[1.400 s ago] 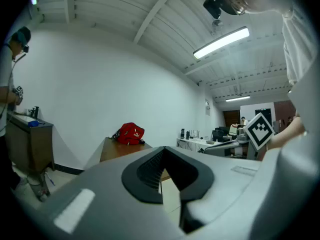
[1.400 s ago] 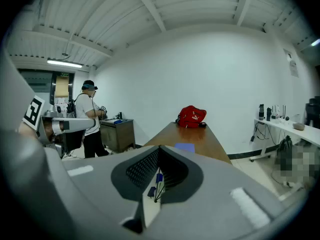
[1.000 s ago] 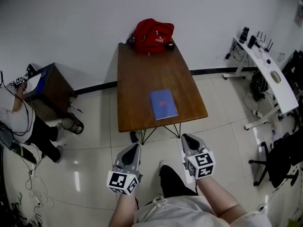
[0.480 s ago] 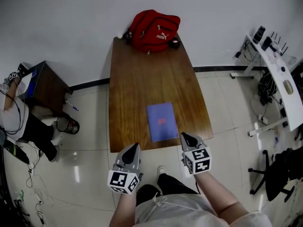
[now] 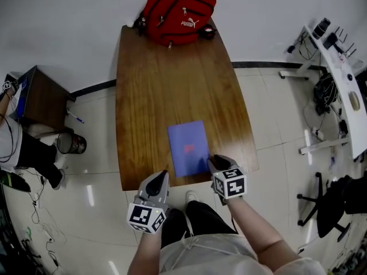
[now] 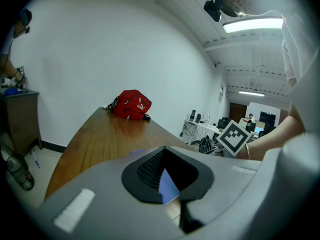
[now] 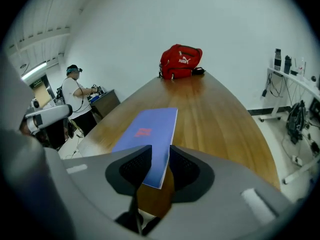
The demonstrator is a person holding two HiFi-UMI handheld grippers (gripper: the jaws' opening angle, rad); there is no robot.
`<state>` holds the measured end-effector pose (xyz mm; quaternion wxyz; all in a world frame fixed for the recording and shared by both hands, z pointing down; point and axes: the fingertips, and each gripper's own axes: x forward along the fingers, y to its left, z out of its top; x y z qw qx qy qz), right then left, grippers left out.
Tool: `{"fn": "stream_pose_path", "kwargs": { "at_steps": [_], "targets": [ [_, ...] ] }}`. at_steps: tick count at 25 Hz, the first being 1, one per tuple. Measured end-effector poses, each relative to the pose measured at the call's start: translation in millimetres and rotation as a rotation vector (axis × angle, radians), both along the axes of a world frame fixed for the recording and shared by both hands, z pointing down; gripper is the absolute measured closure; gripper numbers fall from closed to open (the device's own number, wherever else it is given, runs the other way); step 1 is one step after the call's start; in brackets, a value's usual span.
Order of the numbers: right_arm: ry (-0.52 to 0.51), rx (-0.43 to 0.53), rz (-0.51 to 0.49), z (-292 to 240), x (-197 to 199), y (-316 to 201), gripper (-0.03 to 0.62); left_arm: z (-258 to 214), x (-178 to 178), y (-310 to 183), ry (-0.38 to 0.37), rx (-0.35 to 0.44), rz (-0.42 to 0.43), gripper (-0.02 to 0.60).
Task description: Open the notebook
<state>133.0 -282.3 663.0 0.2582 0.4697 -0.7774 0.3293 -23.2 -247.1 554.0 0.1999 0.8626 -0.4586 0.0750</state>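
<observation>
A closed blue notebook (image 5: 188,148) lies flat near the front edge of the brown wooden table (image 5: 149,85). My right gripper (image 5: 211,160) hovers at the notebook's near right corner. Its jaws are opening, and in the right gripper view (image 7: 160,151) that corner of the notebook (image 7: 147,134) shows in the gap between the pads, untouched. My left gripper (image 5: 162,176) sits at the table's front edge, left of the notebook, with its tips together and nothing held. In the left gripper view (image 6: 164,149) only a sliver of the notebook (image 6: 167,186) shows.
A red bag (image 5: 178,7) lies at the table's far end by the wall. Left of the table stand a dark cabinet (image 5: 40,99), a bin (image 5: 71,143) and a person (image 5: 11,136). A white desk (image 5: 338,67) and a black chair (image 5: 335,202) are at the right.
Both grippers came forward and down from over the floor to the table's front edge. The right one now reaches the notebook's near corner, and its jaws have parted.
</observation>
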Motion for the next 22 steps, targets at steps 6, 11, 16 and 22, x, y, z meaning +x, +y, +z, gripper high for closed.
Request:
{"fn": "stream_pose_path", "kwargs": {
  "at_steps": [6,11,16,22],
  "targets": [
    [-0.009,-0.076,0.024,29.4,-0.3,-7.0,0.490,25.3,-1.1,-10.5,-0.003,-0.059,-0.002,0.577],
    [0.043,-0.088,0.012,38.3,-1.6,-5.3,0.527,33.7,-2.9,-13.6,0.002,-0.078,-0.009,0.577],
    [0.063,-0.070,0.017,36.7,2.1,-6.7,0.568,35.7,-8.6,-15.9,0.011,-0.079,-0.021,0.577],
    [0.059,-0.033,0.031,15.0,1.2,-7.7,0.579,29.4,-17.8,-14.3,0.024,-0.057,-0.036,0.577]
  ]
}}
